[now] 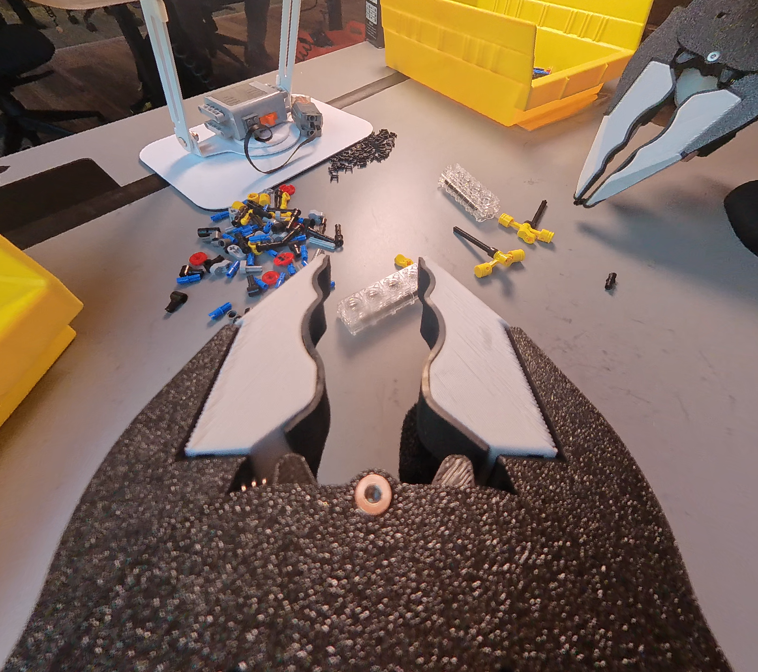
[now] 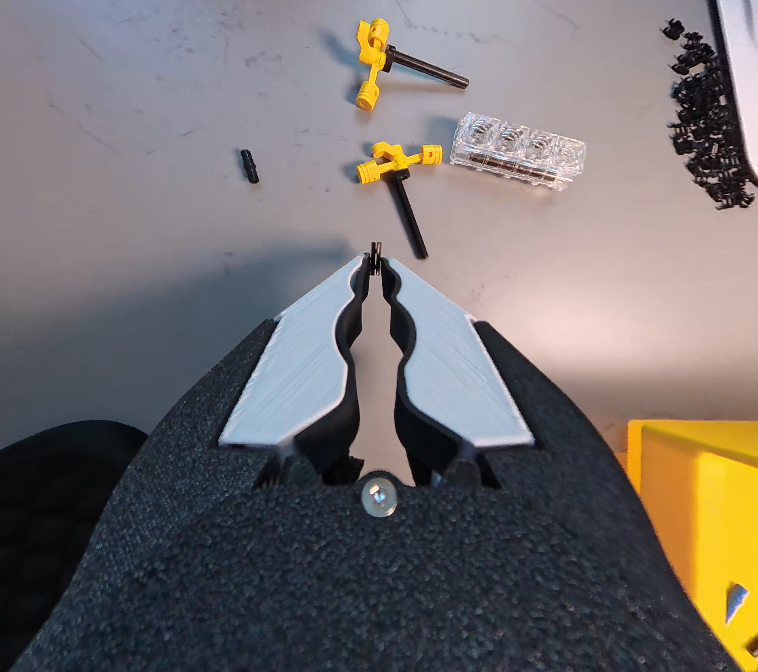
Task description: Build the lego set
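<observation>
My left gripper point(image 1: 374, 271) is open, low over the grey table, with a clear studded brick point(image 1: 379, 297) lying between its fingertips, not gripped. A small yellow piece point(image 1: 404, 260) sits just beyond. My right gripper point(image 2: 375, 265) is shut on a tiny black clip point(image 2: 375, 251), held above the table; it also shows in the left wrist view point(image 1: 582, 201). Ahead of it lie two yellow piston assemblies on black axles point(image 2: 396, 160) point(image 2: 373, 62), a second clear brick point(image 2: 519, 156) and a loose black pin point(image 2: 249, 165).
A pile of small coloured parts point(image 1: 262, 238) and a heap of black clips point(image 1: 365, 152) lie by a white stand base point(image 1: 229, 176) that carries a grey battery box point(image 1: 246, 111). A yellow bin point(image 1: 471, 49) stands far right, another point(image 1: 28, 324) at the left edge. Some 25 centimetres of space lies between my two pairs of fingers. About 8 centimetres separates my right fingertips from the loose black pin point(image 2: 249, 165). The left camera catches it too, in the left wrist view point(image 1: 612, 276).
</observation>
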A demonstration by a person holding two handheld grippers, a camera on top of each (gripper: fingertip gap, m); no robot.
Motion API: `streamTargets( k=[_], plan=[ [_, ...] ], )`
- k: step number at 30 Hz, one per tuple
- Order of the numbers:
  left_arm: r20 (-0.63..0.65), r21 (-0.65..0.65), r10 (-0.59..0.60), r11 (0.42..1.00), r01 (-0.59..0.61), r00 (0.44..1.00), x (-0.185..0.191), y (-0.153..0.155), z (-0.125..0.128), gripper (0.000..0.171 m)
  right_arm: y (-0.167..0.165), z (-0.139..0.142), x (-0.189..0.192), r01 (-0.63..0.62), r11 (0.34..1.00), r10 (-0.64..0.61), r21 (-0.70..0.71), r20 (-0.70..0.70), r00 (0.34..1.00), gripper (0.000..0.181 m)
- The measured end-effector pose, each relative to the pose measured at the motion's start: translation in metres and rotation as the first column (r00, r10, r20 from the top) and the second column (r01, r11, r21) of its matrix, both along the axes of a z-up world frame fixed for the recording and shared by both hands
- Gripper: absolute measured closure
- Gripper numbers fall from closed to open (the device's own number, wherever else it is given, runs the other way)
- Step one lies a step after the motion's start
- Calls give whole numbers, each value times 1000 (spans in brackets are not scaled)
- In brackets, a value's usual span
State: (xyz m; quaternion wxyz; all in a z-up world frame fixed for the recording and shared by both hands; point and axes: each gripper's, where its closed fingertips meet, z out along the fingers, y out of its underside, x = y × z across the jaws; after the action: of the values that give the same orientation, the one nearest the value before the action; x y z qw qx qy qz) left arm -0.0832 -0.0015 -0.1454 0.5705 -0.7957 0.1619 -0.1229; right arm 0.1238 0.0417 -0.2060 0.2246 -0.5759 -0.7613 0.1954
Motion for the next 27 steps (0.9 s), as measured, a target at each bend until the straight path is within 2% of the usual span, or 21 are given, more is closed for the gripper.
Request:
streamTargets(
  k=[6,13,21,27],
  plan=[
    [-5,-13,3,1000,-3,1000,-2,1,-4,129,-40,-5,-16,-154,986,155,-58,7,988,176],
    [-9,-20,2,1000,-2,1000,-2,1,-6,129,-55,-14,-23,-213,976,215,-55,40,976,176],
    [0,-5,19,1000,-19,1000,-4,2,-5,128,-49,-7,-26,-168,983,166,-74,-31,986,169],
    [-7,-10,14,1000,-14,1000,-2,2,-8,128,-26,39,-32,-60,995,39,-82,-233,972,164]
  ],
)
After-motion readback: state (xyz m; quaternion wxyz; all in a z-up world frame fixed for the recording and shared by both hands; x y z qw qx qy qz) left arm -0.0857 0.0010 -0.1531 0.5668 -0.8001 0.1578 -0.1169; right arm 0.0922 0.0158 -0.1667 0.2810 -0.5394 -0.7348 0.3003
